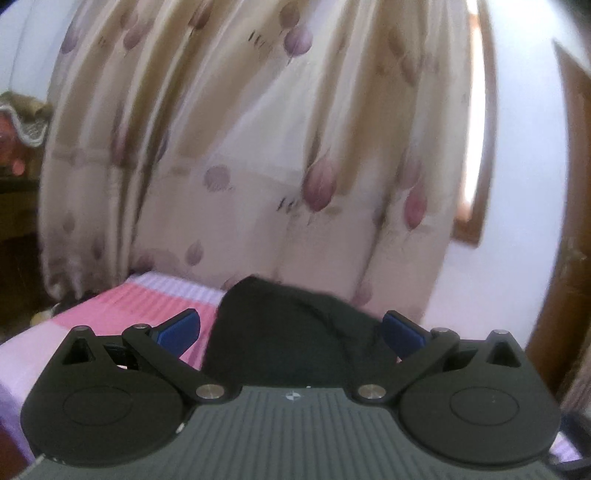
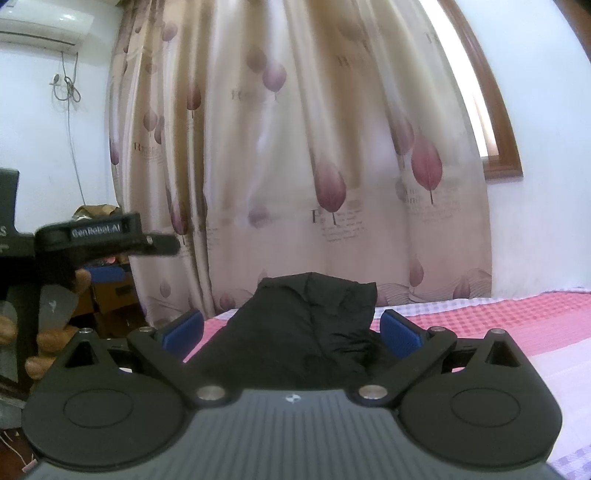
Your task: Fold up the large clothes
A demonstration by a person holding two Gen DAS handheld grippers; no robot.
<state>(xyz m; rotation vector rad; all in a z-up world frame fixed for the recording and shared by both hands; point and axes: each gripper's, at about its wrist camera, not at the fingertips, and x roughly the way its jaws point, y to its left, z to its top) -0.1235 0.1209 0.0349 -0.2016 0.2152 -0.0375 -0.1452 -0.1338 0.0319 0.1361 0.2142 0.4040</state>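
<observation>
1. Left gripper (image 1: 291, 330) is sitting with fingers spread wide, blue pads (image 1: 177, 328) well apart, nothing pinched between them.
2. Right gripper (image 2: 291, 330) is likewise splayed wide, its blue pads (image 2: 400, 332) apart, grasping nothing.
3. Black garment (image 2: 314, 325) is lying bunched on the bed (image 2: 517, 314), straight ahead of both grippers and showing in the gap between each pair of fingers; whether any pad is touching the cloth can't be told.
4. Bed is wearing a pink and lilac checked sheet; the garment is sitting near the edge by the curtain.
5. Cream curtain (image 2: 295, 147) with purple-red leaf print is hanging behind the bed, filling most of both views.
6. In the right wrist view, the left gripper is showing at left, held in the person's hand (image 2: 44, 332).
7. Air conditioner (image 2: 44, 26) is showing top left on the wall; wooden window frame (image 2: 495, 110) is peeking out right of the curtain.
8. Left wrist view is blurry.
</observation>
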